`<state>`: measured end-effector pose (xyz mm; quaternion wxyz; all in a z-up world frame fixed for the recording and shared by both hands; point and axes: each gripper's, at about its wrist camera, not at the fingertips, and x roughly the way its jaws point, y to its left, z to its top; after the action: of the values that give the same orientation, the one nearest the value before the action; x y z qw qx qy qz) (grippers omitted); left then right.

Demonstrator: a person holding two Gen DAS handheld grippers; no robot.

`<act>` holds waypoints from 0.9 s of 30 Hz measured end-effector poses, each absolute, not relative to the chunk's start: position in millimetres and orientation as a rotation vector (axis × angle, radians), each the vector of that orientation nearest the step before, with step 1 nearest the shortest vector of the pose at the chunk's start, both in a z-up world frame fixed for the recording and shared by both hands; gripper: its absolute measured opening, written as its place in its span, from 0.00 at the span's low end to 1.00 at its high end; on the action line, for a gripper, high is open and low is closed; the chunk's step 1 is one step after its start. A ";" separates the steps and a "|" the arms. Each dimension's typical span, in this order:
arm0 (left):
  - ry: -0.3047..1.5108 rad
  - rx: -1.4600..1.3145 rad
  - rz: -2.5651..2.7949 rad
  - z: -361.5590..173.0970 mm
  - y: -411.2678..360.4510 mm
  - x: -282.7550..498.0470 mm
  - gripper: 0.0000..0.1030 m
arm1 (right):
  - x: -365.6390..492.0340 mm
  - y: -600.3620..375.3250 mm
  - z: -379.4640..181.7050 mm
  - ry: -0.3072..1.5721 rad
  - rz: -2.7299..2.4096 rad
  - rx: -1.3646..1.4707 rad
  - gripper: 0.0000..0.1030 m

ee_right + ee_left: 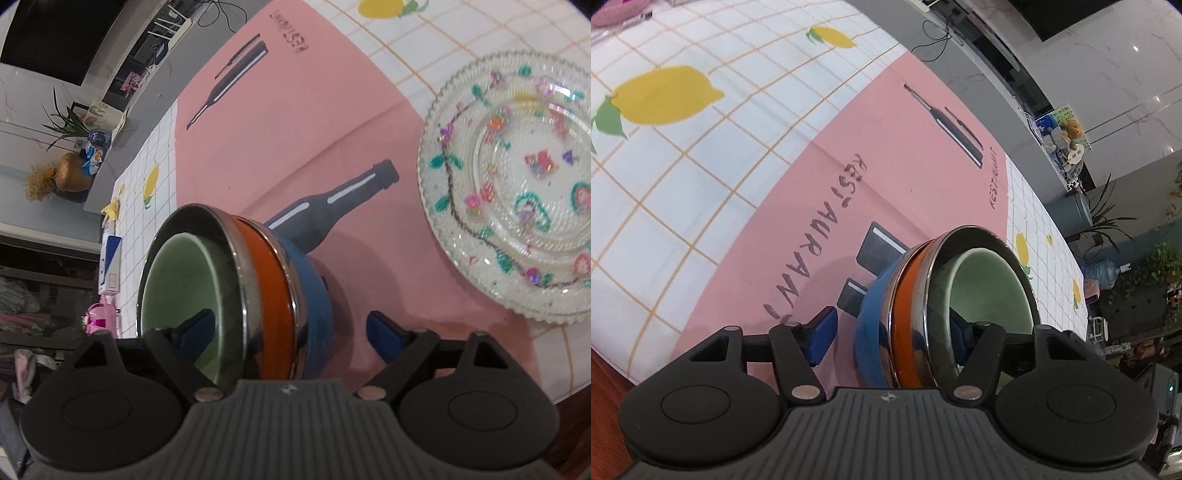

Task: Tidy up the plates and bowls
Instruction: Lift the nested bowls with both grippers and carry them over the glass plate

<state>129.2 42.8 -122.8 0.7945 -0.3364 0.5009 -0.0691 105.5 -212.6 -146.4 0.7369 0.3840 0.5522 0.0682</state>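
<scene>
Nearest our left wrist camera sits the left gripper (892, 334), its two blue-padded fingers (822, 336) spread wide on either side of the rim of a stack of bowls (912, 314). One finger lies outside the stack and the other reaches inside it; we cannot tell whether either pad touches the rim.

We count three nested bowls: a blue bowl (868, 332) outermost, an orange bowl (905, 314) with a shiny metal rim within it, and a pale green bowl (990, 288) innermost inside a further metal rim.

In our right wrist view the right gripper (291, 338) also straddles the stack's rim, fingers spread, with one blue pad (195, 332) inside the green bowl (177, 280) and the other pad (386, 334) outside, apart from the blue bowl (314, 295).

The stack rests on one pink placemat (295, 129) printed with a dark bottle (332, 210) and the word RESTAURANT (820, 236). The mat lies over a white checked tablecloth with lemons (665, 96) covering the bench.

To the right of the bowls, well apart, we see clear glass plates (517, 192) painted with coloured flowers, apparently two stacked, overlapping the mat's edge.
</scene>
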 end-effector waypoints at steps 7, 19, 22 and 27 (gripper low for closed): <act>1.088 -0.721 -0.160 -122.5 35.3 130.4 0.55 | 100.3 -221.3 -152.1 1.222 0.168 0.897 0.67; 1.053 -0.627 -0.124 -113.9 25.6 124.4 0.47 | 92.6 -222.0 -150.3 1.218 0.186 0.953 0.56; 1.052 -0.627 -0.126 -113.5 25.6 123.0 0.47 | 92.1 -222.3 -150.7 1.222 0.178 0.958 0.56; 1.030 -0.626 -0.128 -105.9 27.3 117.2 0.47 | 89.8 -222.6 -148.0 1.214 0.187 0.968 0.56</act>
<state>117.2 27.3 -105.9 0.8220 -0.2941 0.4840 -0.0600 89.8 -222.6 -148.0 0.7095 0.4364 0.5469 0.0843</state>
